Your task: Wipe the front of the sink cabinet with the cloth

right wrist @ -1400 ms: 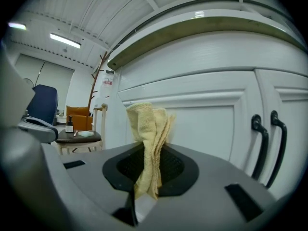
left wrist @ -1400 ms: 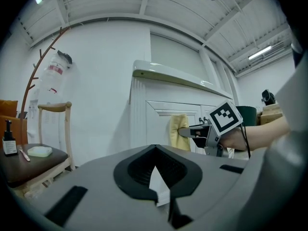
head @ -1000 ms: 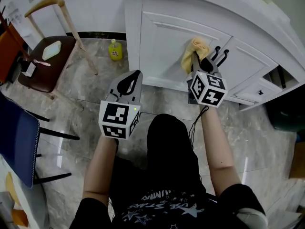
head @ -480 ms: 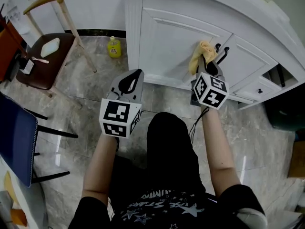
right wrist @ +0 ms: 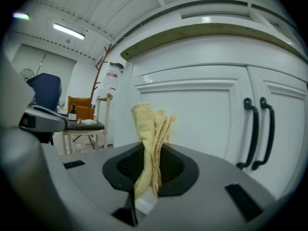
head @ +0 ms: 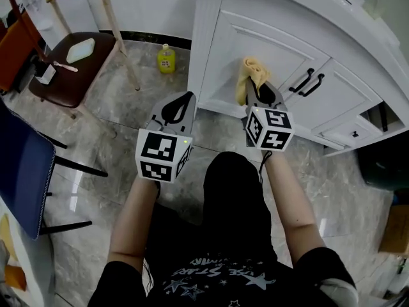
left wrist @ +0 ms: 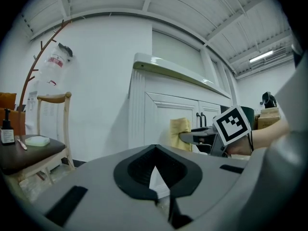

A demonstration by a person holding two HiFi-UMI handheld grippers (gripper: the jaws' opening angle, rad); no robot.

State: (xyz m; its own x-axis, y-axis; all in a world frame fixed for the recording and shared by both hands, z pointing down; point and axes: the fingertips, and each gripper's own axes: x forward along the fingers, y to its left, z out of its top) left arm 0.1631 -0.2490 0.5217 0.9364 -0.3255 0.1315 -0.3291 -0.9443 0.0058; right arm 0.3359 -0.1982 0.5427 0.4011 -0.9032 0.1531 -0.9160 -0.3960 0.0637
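The white sink cabinet [head: 255,40] has panelled doors with two black handles [head: 307,82]. My right gripper [head: 261,93] is shut on a folded yellow cloth [head: 248,75], which rests against the left door panel [right wrist: 192,114]. In the right gripper view the cloth [right wrist: 150,138] stands up between the jaws, left of the handles [right wrist: 257,131]. My left gripper [head: 177,105] is shut and empty, held back from the cabinet's left corner. The left gripper view shows the cloth [left wrist: 180,131] and the right gripper [left wrist: 202,137] against the door.
A wooden chair [head: 70,50] with a brown seat holds a soap dish and a small bottle at the left. A yellow bottle [head: 167,59] stands on the marble floor by the cabinet's corner. A blue chair [head: 22,171] is at the near left. A small drawer [head: 348,133] sits at the right.
My right gripper has slid the cloth leftward along the door, away from the black handles. The left gripper has barely moved.
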